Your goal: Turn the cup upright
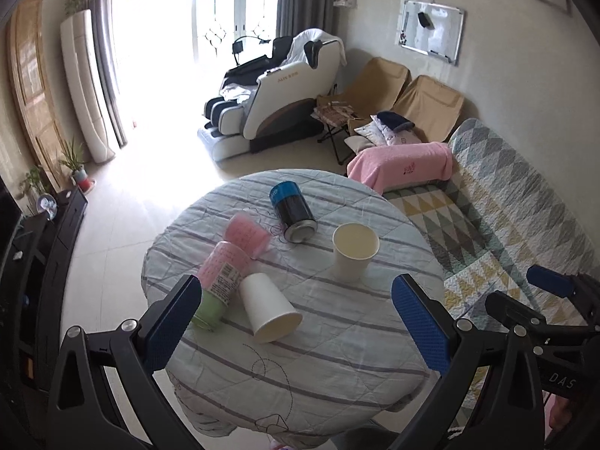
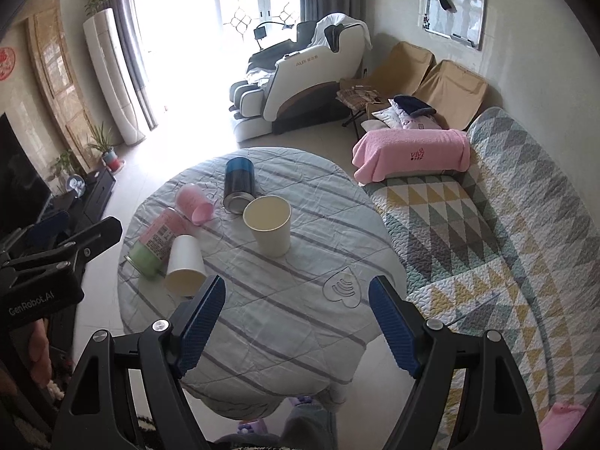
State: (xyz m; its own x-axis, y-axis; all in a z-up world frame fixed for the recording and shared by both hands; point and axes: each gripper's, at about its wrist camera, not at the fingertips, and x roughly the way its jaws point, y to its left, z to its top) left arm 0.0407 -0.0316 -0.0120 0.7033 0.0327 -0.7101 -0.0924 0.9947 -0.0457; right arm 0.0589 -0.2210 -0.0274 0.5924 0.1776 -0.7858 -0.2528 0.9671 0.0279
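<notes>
A white paper cup (image 1: pixel 269 312) lies on its side on the round table (image 1: pixel 337 356), mouth toward me; it also shows in the right wrist view (image 2: pixel 185 266). A second white paper cup (image 1: pixel 353 250) stands upright, also in the right wrist view (image 2: pixel 269 225). My left gripper (image 1: pixel 296 322) is open and empty, held above the near part of the table with the lying cup between its fingers in view. My right gripper (image 2: pixel 296 322) is open and empty above the table's near edge, right of the lying cup.
A pink and green can (image 1: pixel 219 285), a pink cup (image 1: pixel 247 233) and a dark blue-topped can (image 1: pixel 294 212) lie on their sides on the table. A quilted sofa (image 1: pixel 506 206) with a pink towel stands to the right. A massage chair (image 1: pixel 270 101) is behind.
</notes>
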